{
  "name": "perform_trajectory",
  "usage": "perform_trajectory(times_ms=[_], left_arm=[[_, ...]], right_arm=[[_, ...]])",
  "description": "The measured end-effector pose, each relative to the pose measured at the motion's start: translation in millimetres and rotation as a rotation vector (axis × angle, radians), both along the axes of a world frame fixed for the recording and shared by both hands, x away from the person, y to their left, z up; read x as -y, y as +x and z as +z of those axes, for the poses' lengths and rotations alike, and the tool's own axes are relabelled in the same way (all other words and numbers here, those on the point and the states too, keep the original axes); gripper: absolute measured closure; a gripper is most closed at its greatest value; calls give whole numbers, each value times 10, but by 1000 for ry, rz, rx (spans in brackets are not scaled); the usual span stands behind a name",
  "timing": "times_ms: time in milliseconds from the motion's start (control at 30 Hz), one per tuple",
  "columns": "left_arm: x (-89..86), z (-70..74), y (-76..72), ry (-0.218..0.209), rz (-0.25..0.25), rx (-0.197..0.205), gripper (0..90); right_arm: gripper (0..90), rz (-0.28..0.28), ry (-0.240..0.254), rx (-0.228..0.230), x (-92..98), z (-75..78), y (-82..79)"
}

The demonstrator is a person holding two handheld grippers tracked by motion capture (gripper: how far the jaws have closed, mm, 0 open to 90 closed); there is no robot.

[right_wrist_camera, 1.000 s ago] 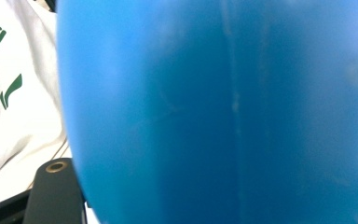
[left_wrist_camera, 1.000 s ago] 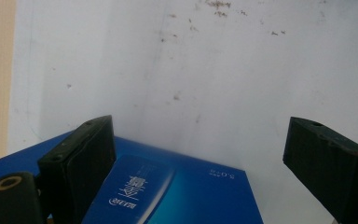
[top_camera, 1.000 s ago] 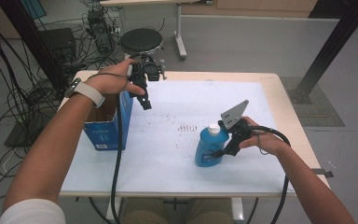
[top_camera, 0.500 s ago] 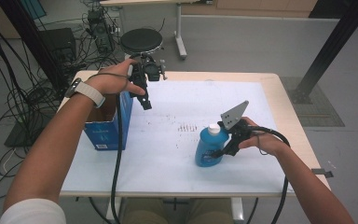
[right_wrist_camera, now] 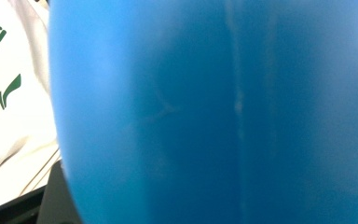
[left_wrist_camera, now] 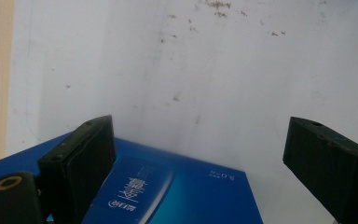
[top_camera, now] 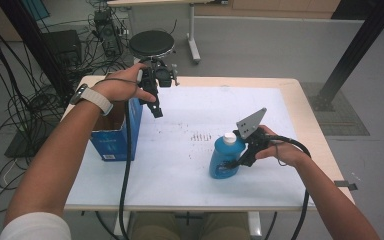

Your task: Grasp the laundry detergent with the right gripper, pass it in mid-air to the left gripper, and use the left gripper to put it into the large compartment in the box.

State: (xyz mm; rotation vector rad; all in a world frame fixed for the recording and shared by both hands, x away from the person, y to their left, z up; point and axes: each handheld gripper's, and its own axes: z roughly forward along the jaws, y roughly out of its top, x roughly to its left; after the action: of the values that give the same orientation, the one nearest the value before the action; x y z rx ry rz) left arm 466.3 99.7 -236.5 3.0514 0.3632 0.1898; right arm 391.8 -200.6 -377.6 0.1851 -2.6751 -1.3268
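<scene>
Here your right gripper [top_camera: 232, 162] sits against the side of the blue bottle [top_camera: 224, 159], which stands upright with its white cap [top_camera: 228, 138] on the white sheet [top_camera: 190, 165] near the table's right half. Its jaws have just been closing with the bottle between them, and in the right gripper view the blue wall of the bottle [right_wrist_camera: 214, 112] is pressed very close to the camera. Your left gripper [top_camera: 155, 102] hangs over the edge of the blue carton [top_camera: 117, 135] at the left side, and its jaws stand wide apart with nothing between them; in the left gripper view the carton [left_wrist_camera: 168, 196] lies just under them.
</scene>
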Motion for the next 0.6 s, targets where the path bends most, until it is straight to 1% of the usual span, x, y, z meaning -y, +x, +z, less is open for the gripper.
perform_trajectory(times_ms=[467,600], left_arm=[[2,0,0,5,-2,-1,98],[2,-4,-5,-5,8,0,98]], right_arm=[[359,8,-1,1,4,-2,11],[365,11,-2,4,6,-4,17]])
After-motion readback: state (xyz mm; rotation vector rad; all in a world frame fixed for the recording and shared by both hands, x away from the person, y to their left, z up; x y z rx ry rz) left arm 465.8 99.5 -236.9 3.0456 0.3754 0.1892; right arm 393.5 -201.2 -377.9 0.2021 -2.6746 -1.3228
